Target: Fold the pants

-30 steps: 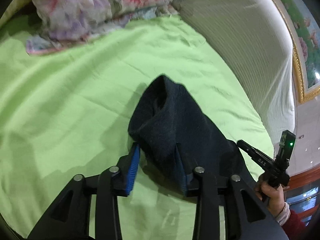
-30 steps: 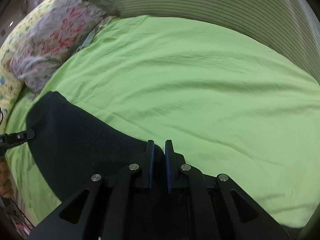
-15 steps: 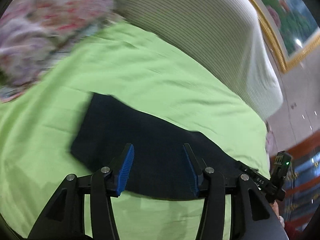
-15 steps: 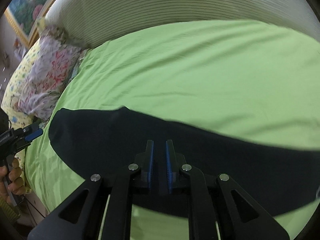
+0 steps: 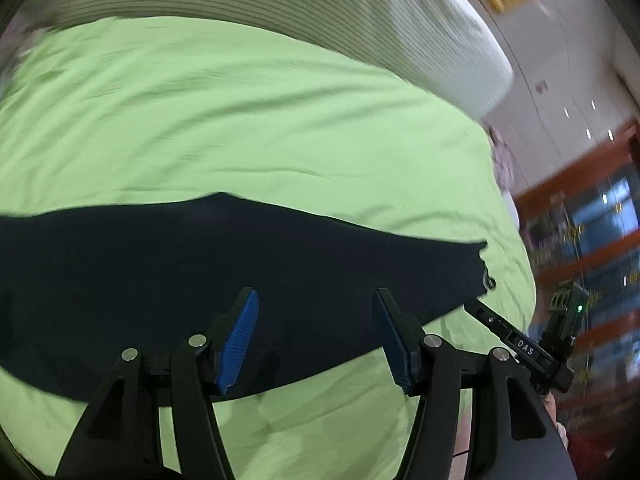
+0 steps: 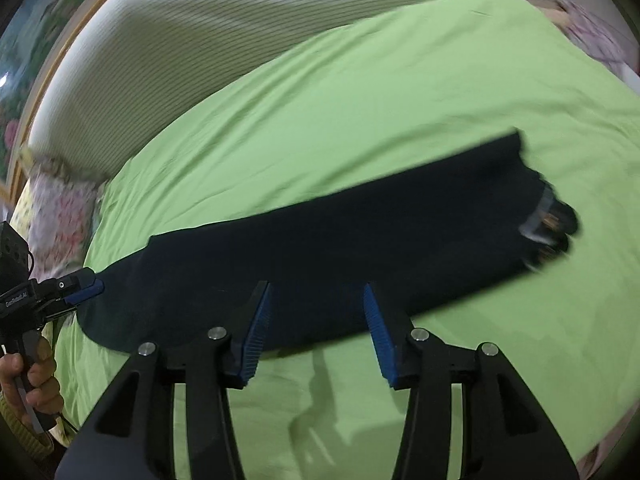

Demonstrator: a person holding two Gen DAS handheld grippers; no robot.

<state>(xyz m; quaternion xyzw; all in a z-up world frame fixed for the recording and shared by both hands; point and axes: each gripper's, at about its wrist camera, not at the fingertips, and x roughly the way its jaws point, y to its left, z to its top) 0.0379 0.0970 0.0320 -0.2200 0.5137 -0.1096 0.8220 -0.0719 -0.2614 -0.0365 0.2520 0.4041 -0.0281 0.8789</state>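
Note:
The dark navy pants [image 5: 224, 272] lie flat in a long strip across the green bedsheet [image 5: 240, 120]. My left gripper [image 5: 314, 336] is open and empty, its blue pads just above the near edge of the pants. My right gripper [image 6: 316, 328] is open and empty too, over the near edge of the pants [image 6: 340, 240]. The waistband end [image 6: 548, 220] lies at the right in the right wrist view. The right gripper also shows in the left wrist view [image 5: 516, 344], and the left gripper shows in the right wrist view [image 6: 80, 286].
A striped white headboard cushion [image 5: 280, 12] runs along the far side of the bed. A floral pillow [image 6: 60, 216] lies at the left end. The bed's edge drops off at the right [image 5: 516, 208], beside wooden furniture [image 5: 592, 208].
My right gripper has opened and let go of the pants. Both grippers have pulled back, and the pants now lie spread out lengthwise on the sheet.

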